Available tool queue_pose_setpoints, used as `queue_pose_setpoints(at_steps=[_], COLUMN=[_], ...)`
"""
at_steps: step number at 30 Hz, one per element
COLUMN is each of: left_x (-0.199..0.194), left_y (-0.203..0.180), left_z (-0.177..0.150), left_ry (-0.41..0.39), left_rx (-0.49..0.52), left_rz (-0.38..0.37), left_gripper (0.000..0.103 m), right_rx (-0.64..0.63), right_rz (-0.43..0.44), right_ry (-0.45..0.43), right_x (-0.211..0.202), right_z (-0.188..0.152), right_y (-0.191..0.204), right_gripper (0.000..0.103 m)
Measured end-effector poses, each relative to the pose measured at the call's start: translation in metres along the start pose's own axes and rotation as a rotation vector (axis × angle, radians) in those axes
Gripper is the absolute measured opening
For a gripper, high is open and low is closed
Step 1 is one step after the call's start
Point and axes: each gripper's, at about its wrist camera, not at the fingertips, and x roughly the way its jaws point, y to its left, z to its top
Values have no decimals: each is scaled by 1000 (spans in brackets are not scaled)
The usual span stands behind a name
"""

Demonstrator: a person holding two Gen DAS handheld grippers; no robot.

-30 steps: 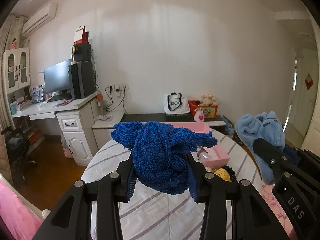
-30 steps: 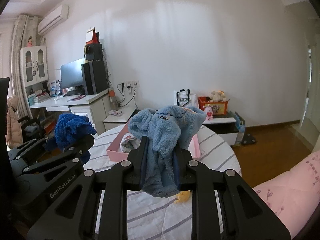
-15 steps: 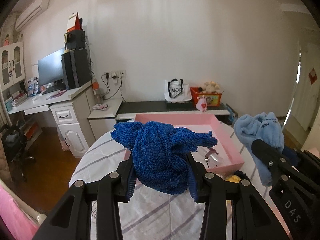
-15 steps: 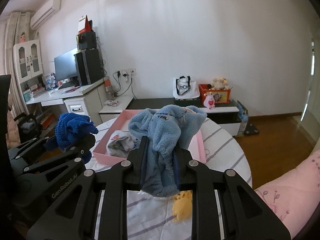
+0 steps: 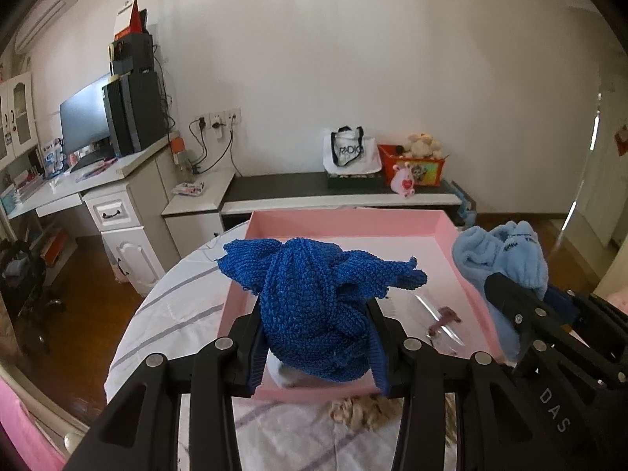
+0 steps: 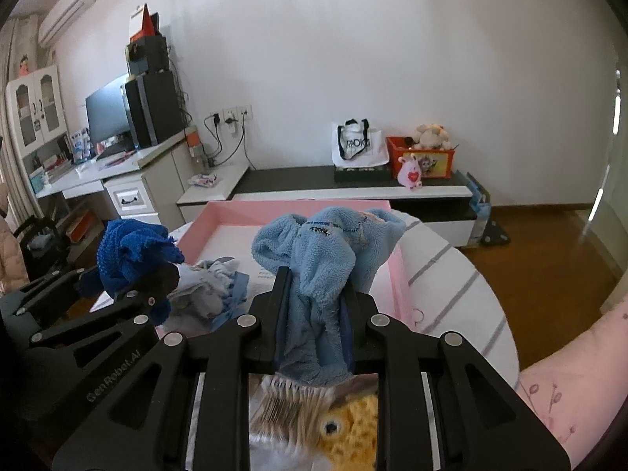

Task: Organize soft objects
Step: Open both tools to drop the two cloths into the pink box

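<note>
Two grippers, left clamping dark-blue knit cloth, right clamping light-blue fleece cloth, face pink tray at twelve o'clock.

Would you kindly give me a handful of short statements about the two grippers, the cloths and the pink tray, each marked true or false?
1. The left gripper is clamped on a dark blue knitted cloth. True.
2. The right gripper is empty. False: it is shut on a light blue fleece cloth.
3. The pink tray already holds some crumpled pale fabric. True.
4. The tray sits on a bare wooden desk. False: it rests on a round table covered with a white striped cloth.
5. A yellow plush toy lies on the table below the right gripper. True.
</note>
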Motion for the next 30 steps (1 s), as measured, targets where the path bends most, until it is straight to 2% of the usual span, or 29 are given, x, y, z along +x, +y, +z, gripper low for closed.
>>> queue_pose_setpoints(at_steps=[8,11,13,15,17,18,21,23,30], left_x=[75,94,103,115,114,111,118,117,92], left_y=[17,21,28,30,35,35,35,35,31], left_z=[42,46,46,51,46,38,34,29,1], left_ry=[53,67,78,79,66,63,72,77,56], left_rx=[-10,-8,-12,-12,-7,-6,-27,-45,-34], left_rz=[-7,-18,-25,-22,-3,11,27,18,45], left_gripper=[42,44,49,69,79,84,91,93,95], right_rx=[4,4,5,-1,-5,-6,3,15,14], right_rz=[-7,-7,1,1,0,2,-18,-33,-43], right_ry=[47,57,65,68,71,70,65,56,48], right_x=[41,51,59,64,67,68,69,67,61], right_z=[7,8,9,10,10,10,9,9,10], right_y=[-4,-3,-3,-1,-1,-1,-5,-9,-11], right_gripper=[23,26,29,30,38,39,52,68,76])
